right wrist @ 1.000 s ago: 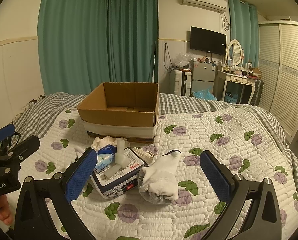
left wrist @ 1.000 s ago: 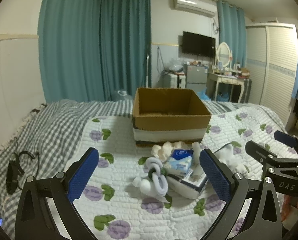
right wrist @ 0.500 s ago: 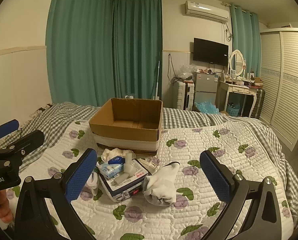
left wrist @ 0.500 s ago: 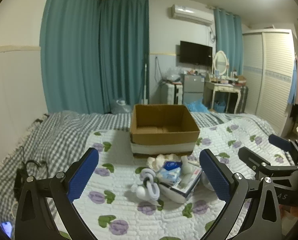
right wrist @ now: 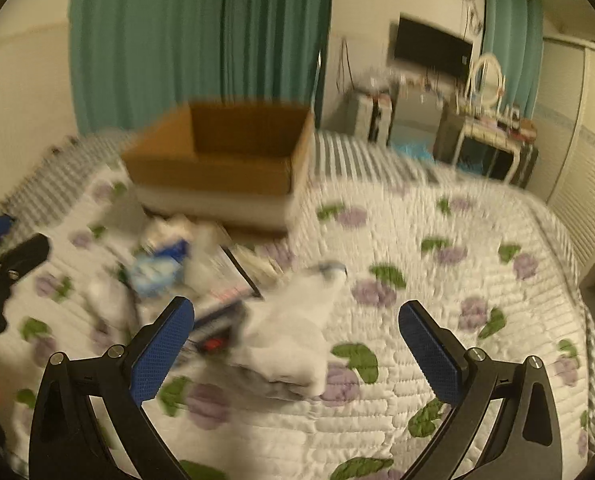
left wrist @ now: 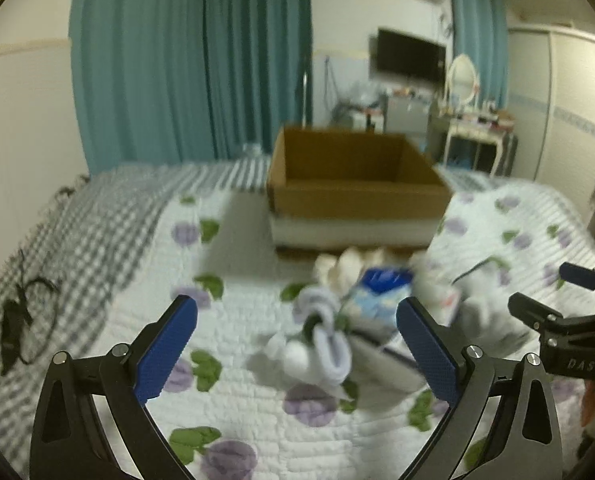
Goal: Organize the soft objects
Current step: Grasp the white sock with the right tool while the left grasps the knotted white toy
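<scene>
We had two fisheye views, each looking forward along its own pair of blue-padded fingers, low over the quilted bed point(left wrist: 257, 420) and angled slightly down. The left wrist view faced the cardboard box point(left wrist: 357, 196) nearly head-on, with the pile of soft things point(left wrist: 337, 320) near, just past its fingers. The right wrist view sat further right, seeing the cardboard box point(right wrist: 217, 168) up and to the left and the white glove point(right wrist: 293, 340) close between its fingers. Both shared the box, the pile, the curtains point(right wrist: 197, 40) and the television point(left wrist: 411, 56). Each caught the other gripper at its frame edge: the right gripper point(left wrist: 553, 312) in the left view, the left gripper point(right wrist: 1, 264) in the right. Both were blurred.
</scene>
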Demonstrator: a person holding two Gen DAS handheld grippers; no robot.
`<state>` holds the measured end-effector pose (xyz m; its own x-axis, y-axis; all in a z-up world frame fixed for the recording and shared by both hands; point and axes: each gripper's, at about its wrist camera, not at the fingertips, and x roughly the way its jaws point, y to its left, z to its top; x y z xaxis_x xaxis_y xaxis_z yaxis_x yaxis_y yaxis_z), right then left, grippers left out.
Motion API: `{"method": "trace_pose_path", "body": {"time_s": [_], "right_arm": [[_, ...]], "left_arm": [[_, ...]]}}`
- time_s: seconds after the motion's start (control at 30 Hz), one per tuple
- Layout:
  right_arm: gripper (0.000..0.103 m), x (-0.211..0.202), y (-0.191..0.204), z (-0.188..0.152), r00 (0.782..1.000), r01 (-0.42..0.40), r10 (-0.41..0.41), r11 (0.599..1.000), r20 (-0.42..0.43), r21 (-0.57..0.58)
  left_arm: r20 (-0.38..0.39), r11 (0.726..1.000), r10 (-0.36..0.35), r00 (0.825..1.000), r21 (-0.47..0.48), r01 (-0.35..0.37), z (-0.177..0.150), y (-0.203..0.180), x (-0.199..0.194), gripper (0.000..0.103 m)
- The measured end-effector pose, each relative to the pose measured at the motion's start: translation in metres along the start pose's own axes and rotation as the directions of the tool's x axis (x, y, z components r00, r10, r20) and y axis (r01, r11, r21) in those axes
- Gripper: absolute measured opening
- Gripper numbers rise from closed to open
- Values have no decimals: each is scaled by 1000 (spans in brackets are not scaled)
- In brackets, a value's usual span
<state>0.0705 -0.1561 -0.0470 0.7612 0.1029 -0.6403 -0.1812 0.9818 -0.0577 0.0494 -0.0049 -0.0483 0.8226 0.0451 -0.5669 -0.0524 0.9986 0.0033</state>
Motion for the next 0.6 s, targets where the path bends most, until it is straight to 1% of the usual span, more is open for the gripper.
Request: {"method": "trace_pose_path", "body": {"time_s": [0.03, 0.1, 0.17, 0.2, 0.27, 0.33, 0.37, 0.4, 0.43, 0.47, 0.57, 0.6], "right_arm": [[103, 15, -2, -4, 999, 6, -7, 1000, -41, -6], [99, 36, -3, -12, 996, 6, -7, 1000, -90, -15], [98, 55, -4, -20, 988, -31, 30, 1000, -152, 0], [92, 62, -4, -23, 984, -43, 44, 999, -174, 7], [89, 74, -1, -29, 977, -42, 40, 999, -211, -3], [77, 79, 1, -30, 972, -56, 53, 998, -228, -6], [68, 80, 3, -31, 971, -67, 63, 998, -230, -9], [67, 79, 4, -31, 970, -84, 79, 996, -228, -11], [66, 78, 6, -30, 971, -84, 79, 996, -225, -15], [63, 77, 7, -30, 973, -77, 71, 997, -218, -23], [61, 74, 8, -28, 976, -74, 68, 997, -206, -25], [60, 73, 7, -27, 977, -72, 66, 997, -203, -21]], "left_arm": [[-19, 1000, -1, 1000, -3, 1, -4, 1, 8, 101], [-59, 1000, -11, 998, -3, 11, -12, 1, 21, 101], [-97, 1000, -29, 995, 5, 29, -21, -1, 33, 101], [-115, 999, -34, 993, 8, 35, -25, -2, 37, 101], [-158, 999, -40, 987, 20, 44, -34, -5, 47, 101], [-186, 998, -38, 982, 32, 45, -39, -8, 55, 101], [-198, 998, -42, 979, 29, 49, -41, -7, 60, 99], [-203, 998, -57, 977, 17, 61, -41, -6, 64, 95], [-210, 997, -67, 975, 8, 70, -40, -5, 67, 87], [-218, 997, -81, 973, -10, 81, -38, -3, 71, 84], [-205, 995, -95, 974, -48, 87, -31, 3, 81, 83], [-201, 995, -98, 975, -51, 89, -30, 5, 83, 79]]}}
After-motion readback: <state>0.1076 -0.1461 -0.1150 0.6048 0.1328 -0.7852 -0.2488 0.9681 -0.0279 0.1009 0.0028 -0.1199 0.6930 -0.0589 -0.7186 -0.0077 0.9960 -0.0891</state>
